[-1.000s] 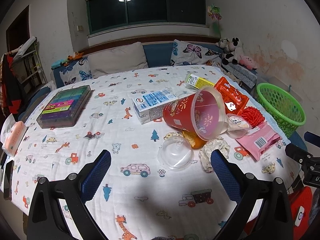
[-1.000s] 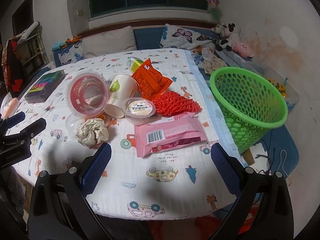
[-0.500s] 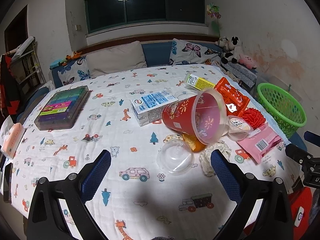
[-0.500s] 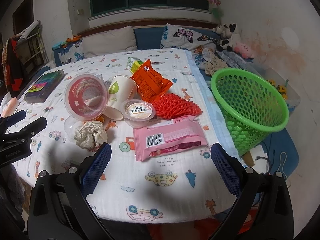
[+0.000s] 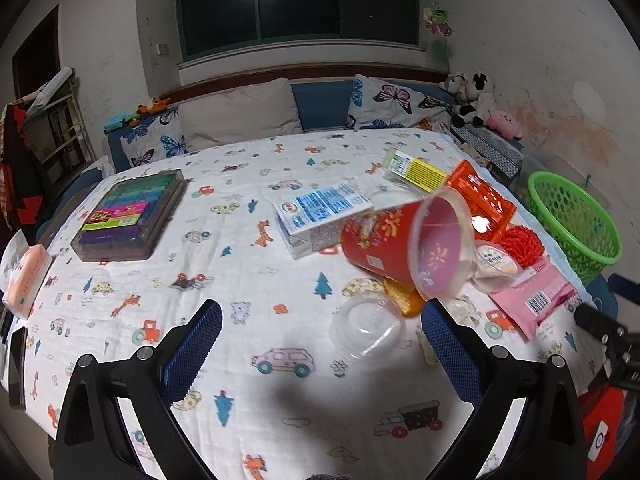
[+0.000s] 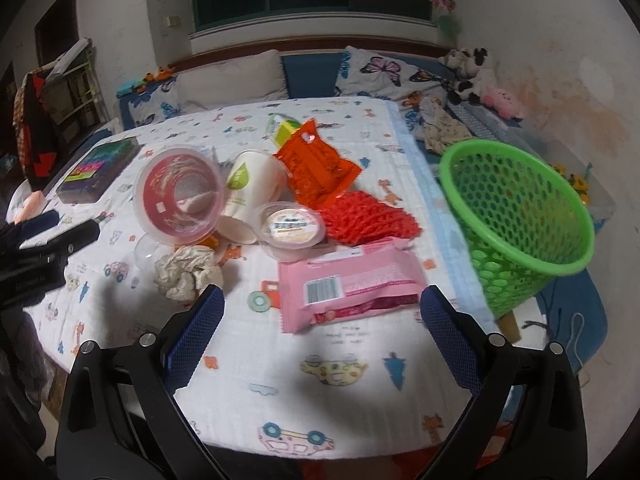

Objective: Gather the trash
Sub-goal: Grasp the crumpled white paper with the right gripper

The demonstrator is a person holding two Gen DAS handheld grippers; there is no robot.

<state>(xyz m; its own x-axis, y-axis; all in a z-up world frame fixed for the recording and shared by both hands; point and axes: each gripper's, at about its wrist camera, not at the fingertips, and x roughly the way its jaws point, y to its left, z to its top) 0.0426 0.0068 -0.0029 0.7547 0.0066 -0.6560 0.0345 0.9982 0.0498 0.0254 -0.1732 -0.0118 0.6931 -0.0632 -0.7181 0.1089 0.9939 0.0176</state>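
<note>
Trash lies on a table with a cartoon-print cloth (image 5: 248, 280). A pink wrapper (image 6: 348, 284) lies just ahead of my open, empty right gripper (image 6: 320, 340). Beyond it are a crumpled tissue (image 6: 186, 270), a small sealed cup (image 6: 290, 228), a red net (image 6: 368, 216), an orange packet (image 6: 316, 164), a white paper cup (image 6: 250, 188) and a tipped red tub (image 6: 180, 196). The green basket (image 6: 516, 216) stands to the right. My left gripper (image 5: 320, 360) is open and empty, short of a clear lid (image 5: 366, 330) and the red tub (image 5: 404, 248).
A blue-white carton (image 5: 320, 212) and a yellow-green box (image 5: 416, 170) lie mid-table. A case of coloured pens (image 5: 128, 216) and a peach pack (image 5: 26, 280) sit at the left. Pillows (image 5: 240, 120) and plush toys (image 5: 476, 100) lie behind the table.
Both grippers have moved forward toward the trash pile. The pink wrapper now lies closer to the right gripper, between its fingers in view. Nothing was grasped.
</note>
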